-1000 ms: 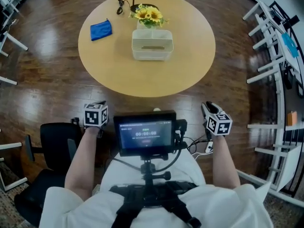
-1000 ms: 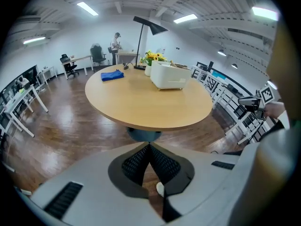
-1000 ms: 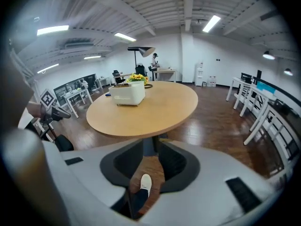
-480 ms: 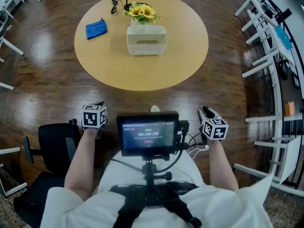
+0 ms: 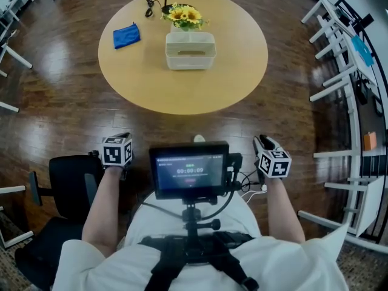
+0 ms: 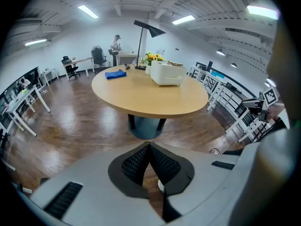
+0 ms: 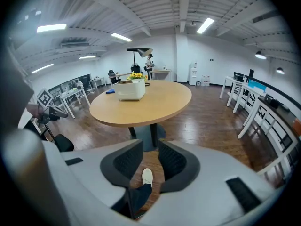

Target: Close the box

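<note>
**Both claws wait far from the box**

I hold both claws low by my lap, well apart from the round bench [image 5: 182, 86]. The left claw [image 6: 149, 146] is pressed closed. Its two tips touch and it has nothing in it. The right claw [image 7: 150, 146] is open part way, with a gap between its jaws. It holds nothing. Through the gap I see only the wood floor [image 7: 197, 121] and my white shoe [image 7: 147, 175].

The white box [image 5: 190, 50] sits on the far half of the bench. Sunflowers [image 5: 187, 16] stand right behind it, and I cannot tell if they touch it. A blue cloth [image 5: 126, 36] lies to the left of the box, apart from it. The foot of a black lamp [image 5: 167, 8] is near the flowers, and the head view cuts off its top.

The box is small in every view, so I cannot tell how its lid sits. The screen [image 5: 189, 170] on my chest hides the floor under it. A black chair [image 5: 66, 187] stands by my left arm, which covers part of it.
</note>
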`<action>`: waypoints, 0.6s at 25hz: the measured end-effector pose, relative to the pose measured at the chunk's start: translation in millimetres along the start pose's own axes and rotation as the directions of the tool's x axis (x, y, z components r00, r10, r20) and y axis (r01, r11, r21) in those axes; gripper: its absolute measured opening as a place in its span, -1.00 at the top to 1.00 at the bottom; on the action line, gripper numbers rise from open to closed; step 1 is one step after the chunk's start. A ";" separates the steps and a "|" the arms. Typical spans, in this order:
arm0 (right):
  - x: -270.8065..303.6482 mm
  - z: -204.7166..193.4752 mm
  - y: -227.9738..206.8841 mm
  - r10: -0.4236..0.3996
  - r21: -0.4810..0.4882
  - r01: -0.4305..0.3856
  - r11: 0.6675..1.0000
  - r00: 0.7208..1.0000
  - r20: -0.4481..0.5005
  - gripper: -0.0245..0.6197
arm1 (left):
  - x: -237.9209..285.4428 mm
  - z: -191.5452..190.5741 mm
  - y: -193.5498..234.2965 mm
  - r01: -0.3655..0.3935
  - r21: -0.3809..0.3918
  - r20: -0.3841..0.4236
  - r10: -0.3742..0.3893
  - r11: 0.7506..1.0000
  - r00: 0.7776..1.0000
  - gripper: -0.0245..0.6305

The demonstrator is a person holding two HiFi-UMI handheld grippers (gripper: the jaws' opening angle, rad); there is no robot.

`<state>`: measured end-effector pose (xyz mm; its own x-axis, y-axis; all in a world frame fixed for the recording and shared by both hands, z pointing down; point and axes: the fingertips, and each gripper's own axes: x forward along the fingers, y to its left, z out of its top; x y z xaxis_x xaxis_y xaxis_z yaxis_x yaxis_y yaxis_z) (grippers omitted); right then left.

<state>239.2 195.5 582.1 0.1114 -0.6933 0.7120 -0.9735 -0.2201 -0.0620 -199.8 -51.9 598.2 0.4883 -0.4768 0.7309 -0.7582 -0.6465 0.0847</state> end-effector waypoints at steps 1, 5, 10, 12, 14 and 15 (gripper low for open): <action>0.0 0.8 0.0 -0.002 -0.001 0.002 1.000 1.000 0.000 0.58 | -0.5 0.6 1.2 -0.001 -0.001 0.001 0.001 1.000 1.000 0.94; 2.6 6.7 0.9 -0.009 -0.009 0.009 1.000 1.000 0.000 0.58 | 1.2 3.2 4.8 0.000 -0.001 -0.001 0.000 1.000 1.000 0.94; 4.0 9.8 3.1 -0.017 -0.015 0.017 1.000 1.000 -0.005 0.59 | 6.3 4.6 7.1 0.005 0.002 -0.005 -0.005 1.000 1.000 0.94; 5.1 9.6 2.2 -0.022 -0.017 0.022 1.000 1.000 -0.011 0.59 | 9.1 5.7 7.0 0.009 0.001 -0.007 -0.009 1.000 1.000 0.94; 7.2 9.4 0.5 -0.026 -0.018 0.026 1.000 0.999 -0.021 0.59 | 11.9 7.6 6.2 0.014 0.001 -0.009 -0.014 1.000 1.000 0.94; 8.6 9.3 0.0 -0.027 -0.017 0.027 0.999 0.999 -0.024 0.59 | 13.1 8.5 6.1 0.016 0.001 -0.011 -0.016 1.000 1.000 0.94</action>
<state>242.0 183.2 581.7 0.1330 -0.6702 0.7302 -0.9734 -0.2270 -0.0310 -194.3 -67.2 602.5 0.4954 -0.4601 0.7368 -0.7500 -0.6545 0.0956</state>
